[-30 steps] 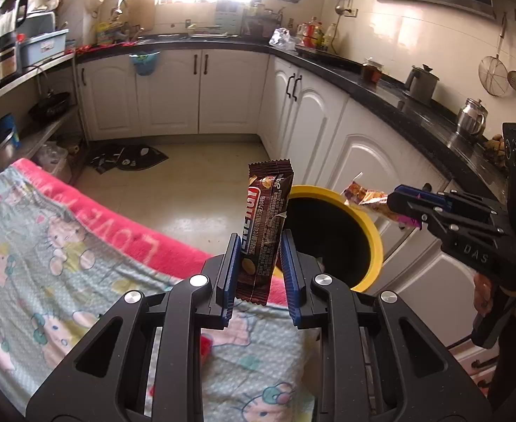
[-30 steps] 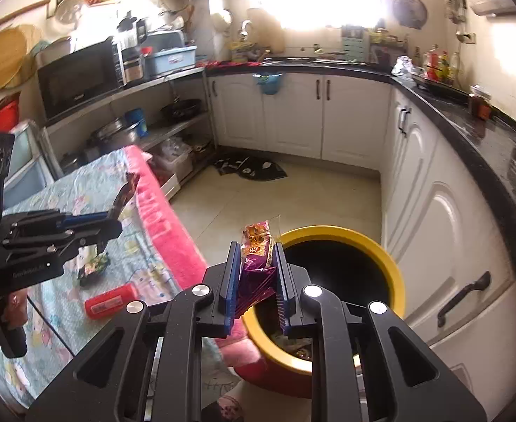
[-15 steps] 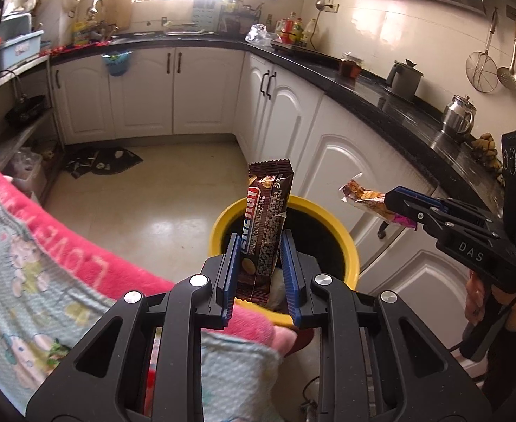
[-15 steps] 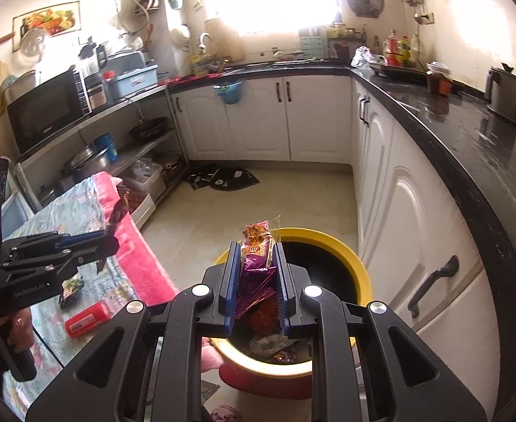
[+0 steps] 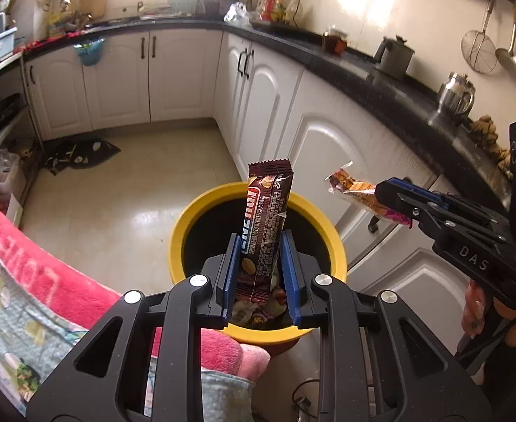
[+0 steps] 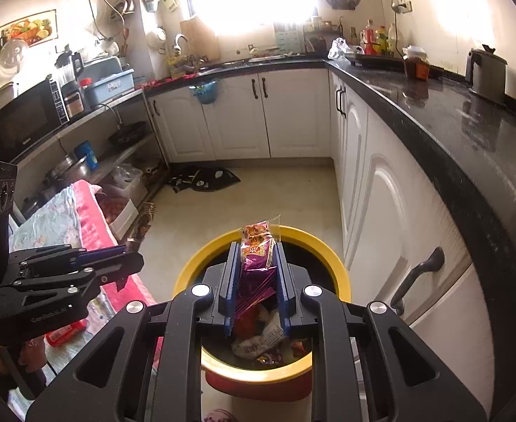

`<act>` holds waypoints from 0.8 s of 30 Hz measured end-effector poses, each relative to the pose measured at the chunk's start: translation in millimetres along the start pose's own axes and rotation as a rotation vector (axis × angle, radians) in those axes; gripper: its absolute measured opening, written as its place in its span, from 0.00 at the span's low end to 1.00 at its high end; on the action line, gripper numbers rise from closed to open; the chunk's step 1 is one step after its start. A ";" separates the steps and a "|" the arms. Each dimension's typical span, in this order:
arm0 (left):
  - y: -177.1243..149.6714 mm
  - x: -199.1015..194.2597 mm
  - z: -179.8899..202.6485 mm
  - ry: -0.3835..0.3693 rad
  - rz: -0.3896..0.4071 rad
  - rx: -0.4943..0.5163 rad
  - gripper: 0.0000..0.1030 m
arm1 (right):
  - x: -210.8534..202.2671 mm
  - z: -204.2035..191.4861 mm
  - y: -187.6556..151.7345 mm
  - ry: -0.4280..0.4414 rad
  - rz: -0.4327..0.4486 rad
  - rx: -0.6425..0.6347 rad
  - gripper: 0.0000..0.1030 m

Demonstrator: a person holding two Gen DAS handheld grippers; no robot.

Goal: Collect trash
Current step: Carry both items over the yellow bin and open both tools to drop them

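Note:
My left gripper (image 5: 259, 242) is shut on a brown snack-bar wrapper (image 5: 266, 207) that stands upright between its blue pads, right above the yellow-rimmed trash bin (image 5: 187, 228). My right gripper (image 6: 257, 249) is shut on a purple and orange snack wrapper (image 6: 256, 246), also over the trash bin (image 6: 328, 256), which holds several wrappers. In the left wrist view the right gripper (image 5: 381, 190) holds its purple and orange wrapper (image 5: 349, 186) out to the right of the bin. In the right wrist view the left gripper (image 6: 131, 260) shows at the left edge, its wrapper hidden.
A table under a pink-edged cartoon cloth (image 5: 29, 274) lies left of the bin, with a red packet (image 6: 63, 332) on it. White cabinets (image 6: 381, 204) under a black counter run along the right. A dark mat (image 5: 82, 151) lies on the tiled floor.
Both grippers have moved off the table toward the bin and now hang over its opening. Each keeps the same wrapper pinched.

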State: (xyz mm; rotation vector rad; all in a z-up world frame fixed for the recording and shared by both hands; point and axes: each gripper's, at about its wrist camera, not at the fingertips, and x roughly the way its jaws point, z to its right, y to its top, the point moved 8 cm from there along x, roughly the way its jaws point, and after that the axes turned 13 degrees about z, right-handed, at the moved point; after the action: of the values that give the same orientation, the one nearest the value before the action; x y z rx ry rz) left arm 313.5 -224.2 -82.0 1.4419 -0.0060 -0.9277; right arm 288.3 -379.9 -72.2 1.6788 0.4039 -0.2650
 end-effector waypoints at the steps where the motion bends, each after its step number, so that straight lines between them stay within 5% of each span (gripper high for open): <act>1: -2.9 5.0 0.1 -0.001 -0.012 0.001 0.17 | 2.4 2.8 -1.8 -0.003 -0.005 0.002 0.18; 24: -49.7 67.0 -22.9 0.022 -0.176 -0.072 0.18 | 74.6 12.4 -88.1 0.011 -0.235 0.045 0.19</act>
State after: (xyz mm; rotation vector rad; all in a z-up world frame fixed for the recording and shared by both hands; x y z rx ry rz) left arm 343.6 -234.1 -162.5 1.4017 0.1717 -1.0444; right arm 320.7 -373.9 -183.5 1.6780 0.6085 -0.4411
